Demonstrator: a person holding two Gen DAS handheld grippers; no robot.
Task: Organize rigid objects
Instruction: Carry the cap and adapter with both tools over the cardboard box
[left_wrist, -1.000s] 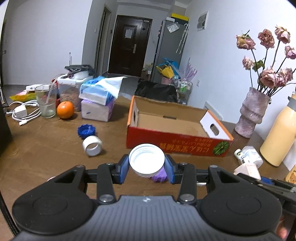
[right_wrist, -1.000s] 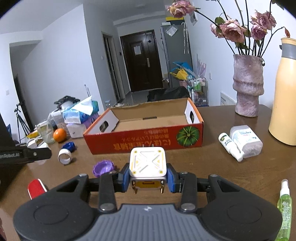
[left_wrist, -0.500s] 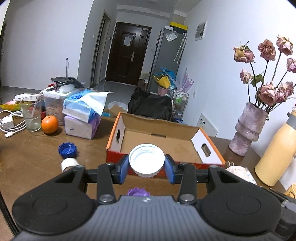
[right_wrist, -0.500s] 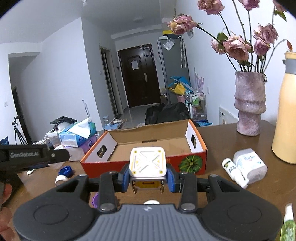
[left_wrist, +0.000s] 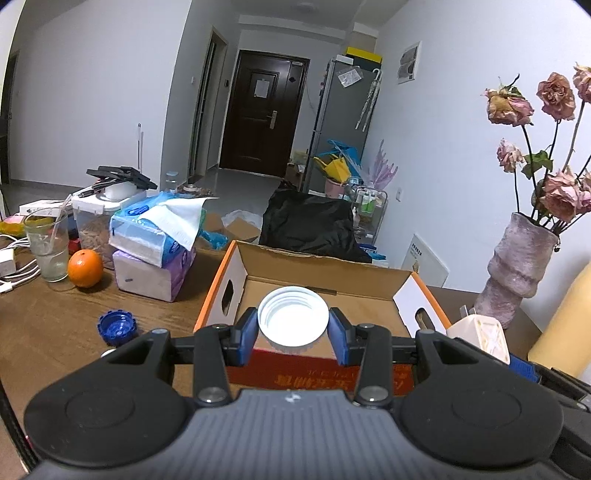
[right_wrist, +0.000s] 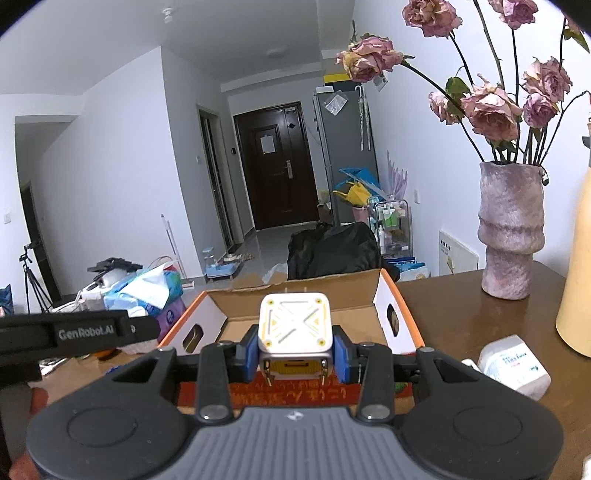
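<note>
Left gripper (left_wrist: 293, 329) clamps white cap (left_wrist: 293, 315) | right gripper (right_wrist: 295, 350) clamps charger cube (right_wrist: 294, 325) | both over cardboard box (left_wrist: 402, 293) front wall | early release risks landing outside.

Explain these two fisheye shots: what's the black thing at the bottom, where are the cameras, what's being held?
There is no robot arm here. A person holds a two-finger tool in each hand, and a camera on each tool looks forward along its fingers. The black body at the bottom of each picture is that tool itself.

Left wrist view: the left tool is shut on a white lid, in front of an open cardboard box.

Right wrist view: the right tool is shut on a white plug adapter, before the same box. The black bar at the left edge is the other tool.

On the brown table lie a blue cap, an orange, a glass, tissue packs, a vase of dried roses and a white bottle.
</note>
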